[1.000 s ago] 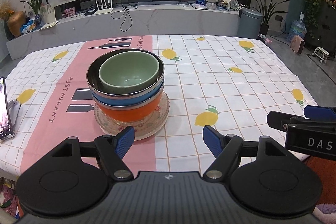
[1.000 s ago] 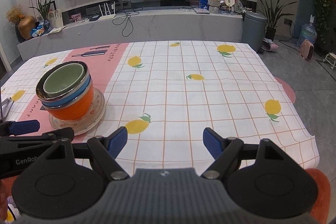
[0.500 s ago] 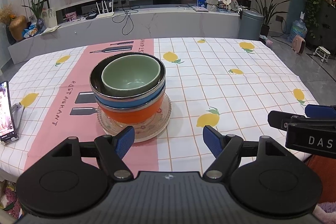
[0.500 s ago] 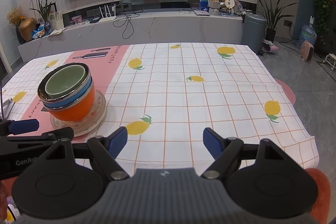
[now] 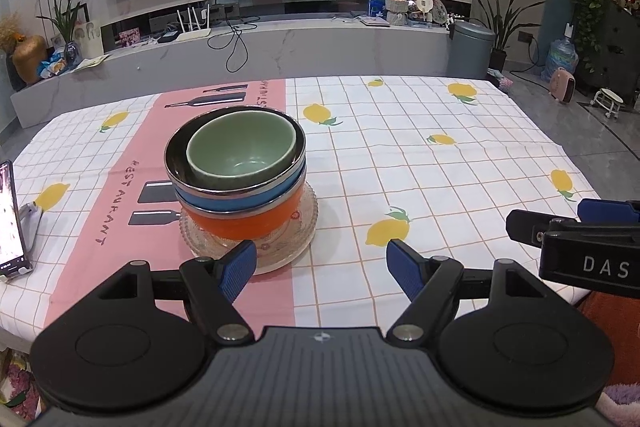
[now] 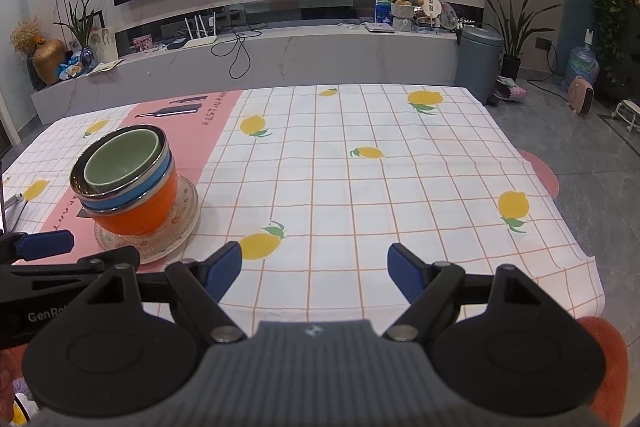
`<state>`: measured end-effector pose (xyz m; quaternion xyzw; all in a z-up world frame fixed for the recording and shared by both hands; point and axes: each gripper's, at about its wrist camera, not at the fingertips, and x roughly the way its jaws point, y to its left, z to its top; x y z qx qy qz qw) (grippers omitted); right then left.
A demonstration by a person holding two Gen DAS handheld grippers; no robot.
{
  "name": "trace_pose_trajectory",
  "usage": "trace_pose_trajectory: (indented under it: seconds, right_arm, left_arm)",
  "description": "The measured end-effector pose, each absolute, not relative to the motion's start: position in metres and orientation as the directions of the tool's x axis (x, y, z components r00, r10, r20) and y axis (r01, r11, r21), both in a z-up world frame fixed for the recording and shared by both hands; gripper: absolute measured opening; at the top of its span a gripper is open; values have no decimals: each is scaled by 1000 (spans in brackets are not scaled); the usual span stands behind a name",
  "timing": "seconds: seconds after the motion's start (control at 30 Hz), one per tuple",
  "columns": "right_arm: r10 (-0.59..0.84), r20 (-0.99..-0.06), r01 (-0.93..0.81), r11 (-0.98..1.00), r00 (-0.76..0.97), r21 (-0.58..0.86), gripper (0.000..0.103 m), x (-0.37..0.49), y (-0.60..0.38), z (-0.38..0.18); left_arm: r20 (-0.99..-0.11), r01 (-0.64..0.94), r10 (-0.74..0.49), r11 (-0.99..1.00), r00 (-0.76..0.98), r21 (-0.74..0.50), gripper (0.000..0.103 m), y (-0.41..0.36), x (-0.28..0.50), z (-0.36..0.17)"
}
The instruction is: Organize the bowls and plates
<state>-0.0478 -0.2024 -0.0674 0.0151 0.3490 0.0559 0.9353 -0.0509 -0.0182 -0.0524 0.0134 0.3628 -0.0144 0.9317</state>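
Note:
A stack stands on the pink strip of the tablecloth: a clear glass plate (image 5: pixel 298 239) at the bottom, an orange bowl (image 5: pixel 244 223), a blue bowl (image 5: pixel 240 198) with a steel rim, and a pale green bowl (image 5: pixel 244 151) nested on top. The same green bowl (image 6: pixel 122 163) and glass plate (image 6: pixel 186 215) show at the left in the right wrist view. My left gripper (image 5: pixel 322 263) hangs open just in front of the stack, nothing between its blue pads. My right gripper (image 6: pixel 314 267) is open over bare cloth, well right of the stack.
A phone (image 5: pixel 10 223) leans on a stand at the table's left edge. The lemon-print tablecloth (image 6: pixel 360 195) covers the table; its right edge drops to the floor. The other gripper's arm (image 5: pixel 580 239) juts in at the right. A TV console stands behind the table.
The view has shifted only slightly; the stack sits a touch further right in the left wrist view than one second ago. Both grippers stay open and empty.

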Motion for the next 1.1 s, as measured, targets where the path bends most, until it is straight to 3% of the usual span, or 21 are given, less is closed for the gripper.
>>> trace_pose_trajectory:
  seconds: [1.1]
  right_arm:
    - [113, -665, -98, 993, 738, 60, 81, -45, -199, -70]
  left_arm:
    - [-674, 45, -19, 999, 738, 20, 87, -15, -51, -51]
